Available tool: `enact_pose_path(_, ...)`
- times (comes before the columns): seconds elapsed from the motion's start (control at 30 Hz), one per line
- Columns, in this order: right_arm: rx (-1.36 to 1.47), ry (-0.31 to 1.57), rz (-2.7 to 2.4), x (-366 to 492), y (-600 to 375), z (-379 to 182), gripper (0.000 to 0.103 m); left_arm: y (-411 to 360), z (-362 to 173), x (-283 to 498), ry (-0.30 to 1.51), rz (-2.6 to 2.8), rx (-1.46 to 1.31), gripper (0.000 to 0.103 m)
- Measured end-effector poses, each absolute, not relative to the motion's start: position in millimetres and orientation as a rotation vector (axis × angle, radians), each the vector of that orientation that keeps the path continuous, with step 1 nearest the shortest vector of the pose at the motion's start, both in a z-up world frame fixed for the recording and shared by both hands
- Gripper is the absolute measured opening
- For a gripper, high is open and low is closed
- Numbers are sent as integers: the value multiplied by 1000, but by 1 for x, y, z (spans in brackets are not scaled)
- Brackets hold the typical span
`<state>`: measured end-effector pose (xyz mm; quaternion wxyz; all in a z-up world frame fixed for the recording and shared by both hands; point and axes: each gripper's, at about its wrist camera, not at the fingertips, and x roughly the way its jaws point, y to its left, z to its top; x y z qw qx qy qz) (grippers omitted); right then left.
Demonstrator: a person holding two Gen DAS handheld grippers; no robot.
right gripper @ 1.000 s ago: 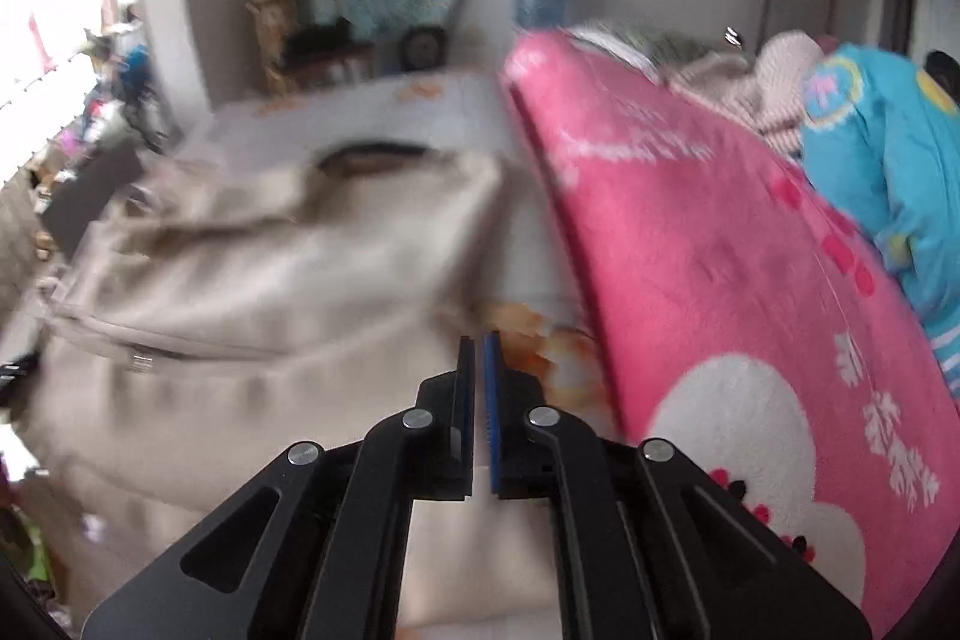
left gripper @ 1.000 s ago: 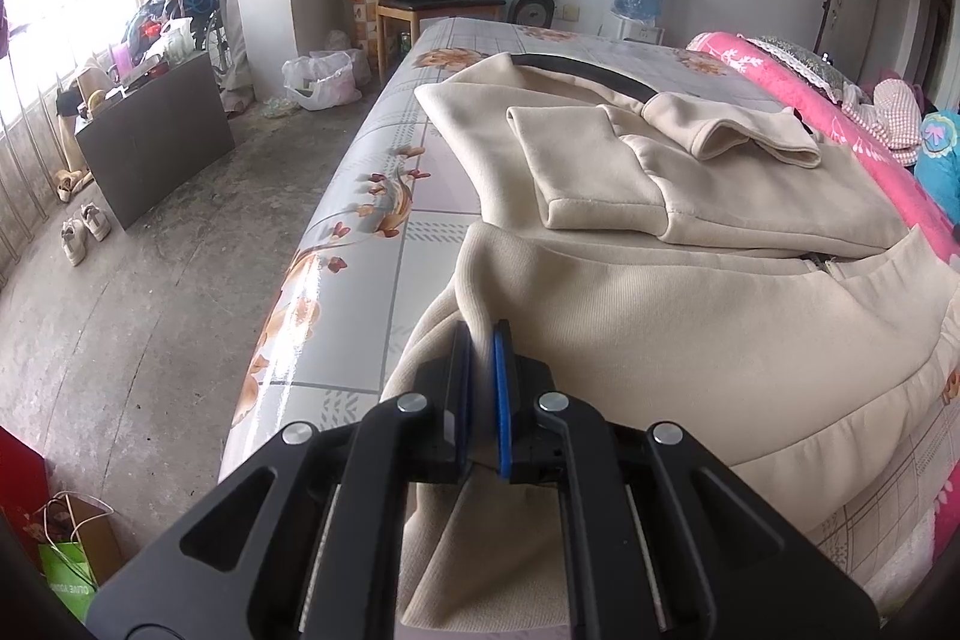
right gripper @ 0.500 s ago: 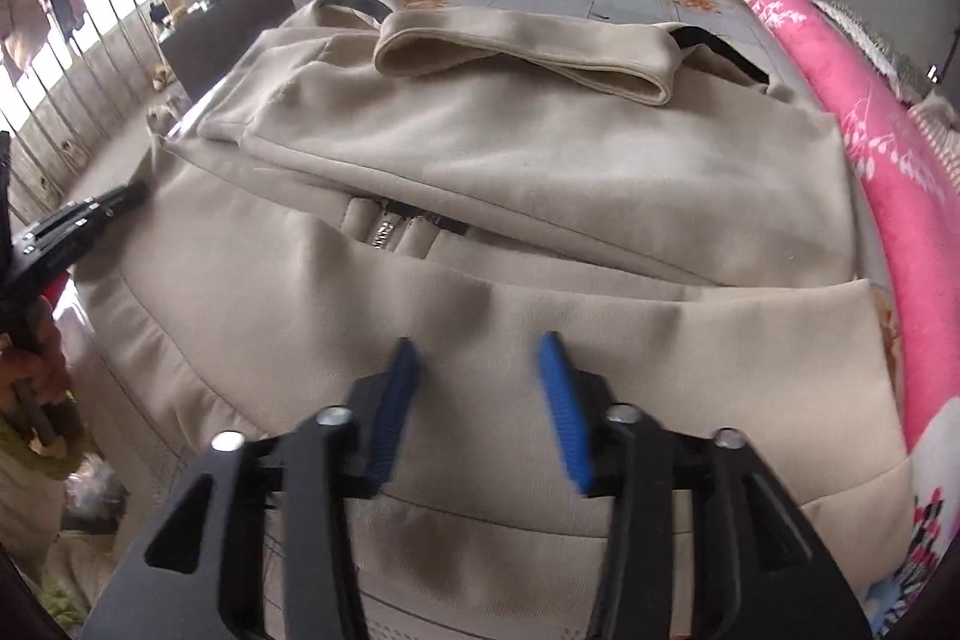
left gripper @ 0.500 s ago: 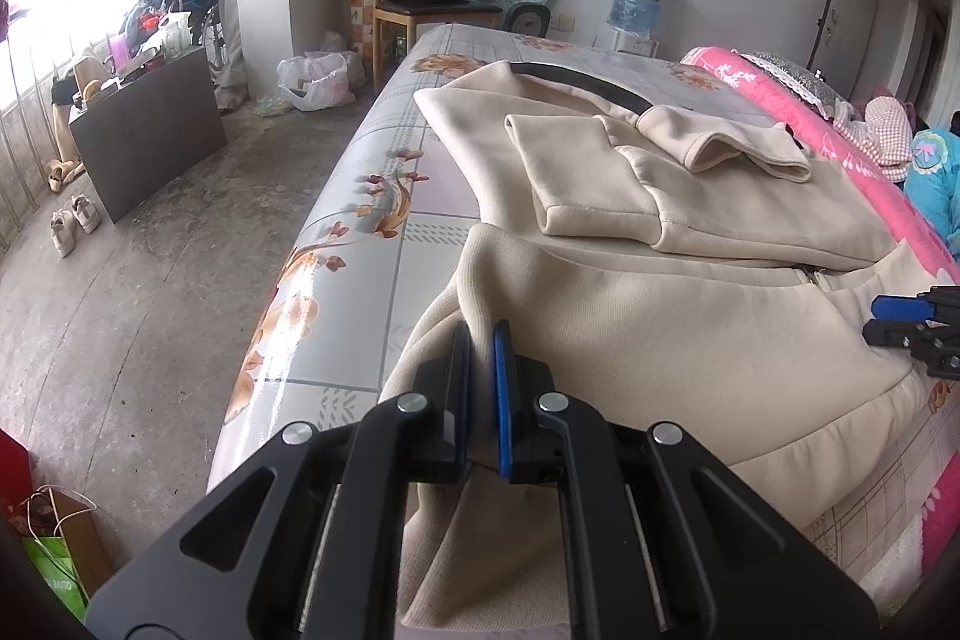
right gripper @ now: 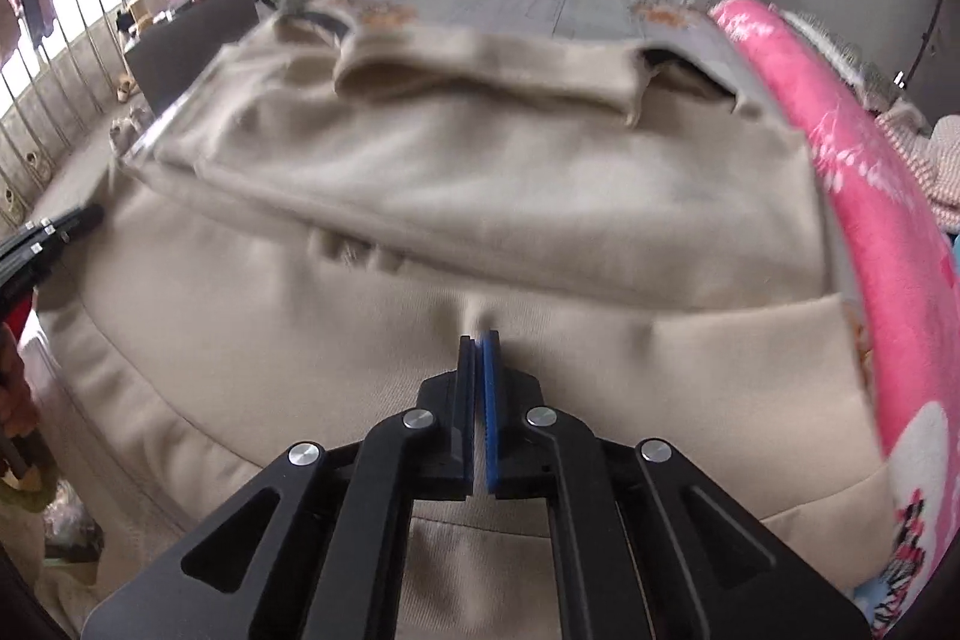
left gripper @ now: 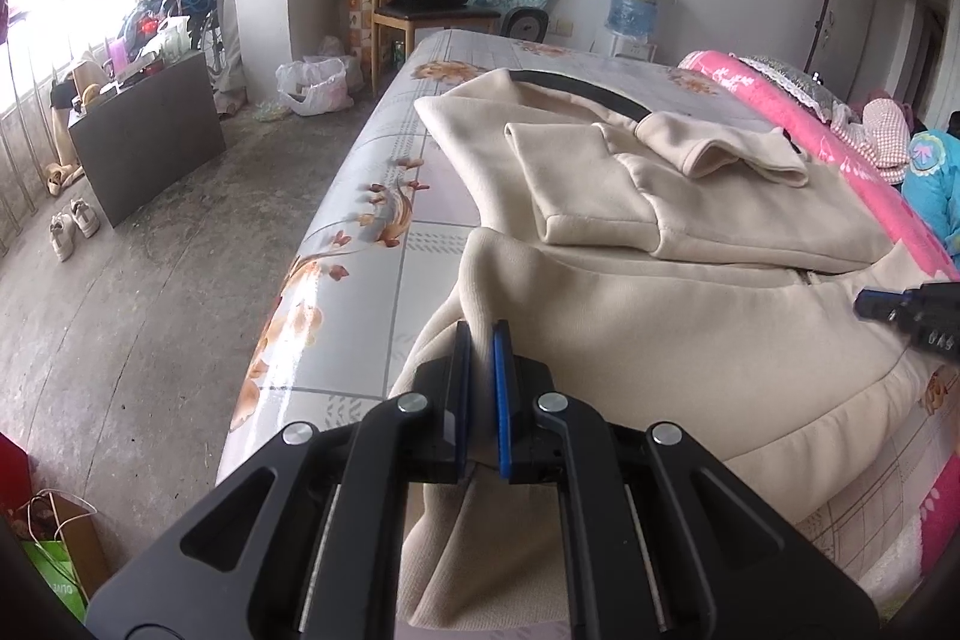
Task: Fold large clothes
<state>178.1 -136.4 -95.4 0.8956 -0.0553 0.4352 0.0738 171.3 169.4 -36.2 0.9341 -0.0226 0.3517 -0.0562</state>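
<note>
Left wrist: left claw pinches coat edge

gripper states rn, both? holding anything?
Left gripper: closed on a fold at the near left edge of the beige garment.
Right gripper: closed, pinching a small pucker of the same garment near its hem.

In the right wrist view the far half of the beige jacket is smeared by motion blur, so its zipper and sleeve edges cannot be made out. The left gripper is cut off by that picture's left edge, and the right gripper by the right edge of the left wrist view. The jacket's hem drops out of sight behind the left gripper's body.
</note>
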Motion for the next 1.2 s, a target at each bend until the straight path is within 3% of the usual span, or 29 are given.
enact_pose_path(0.1,-74,870,194,169,-148,-83,6,169,-37,172,721,-116,-44,6)
enact_pose_path(0.17,-51,829,178,161,-165,-69,15,169,-38,172,721,-113,-46,6)
enact_pose_path(0.23,-49,791,111,153,-189,-57,34,169,-37,172,721,-111,-46,6)
enact_pose_path(0.5,23,806,-23,161,-269,-51,43,166,-40,174,733,-94,-35,7)
enact_pose_path(0.87,37,880,18,187,-284,-79,41,159,-41,176,750,-54,1,7)
enact_pose_path(1.07,-84,829,-37,170,-269,-78,10,155,-41,177,750,-37,26,7)
enact_pose_path(1.2,-116,736,-67,147,-259,-59,6,151,-37,169,715,-18,48,6)
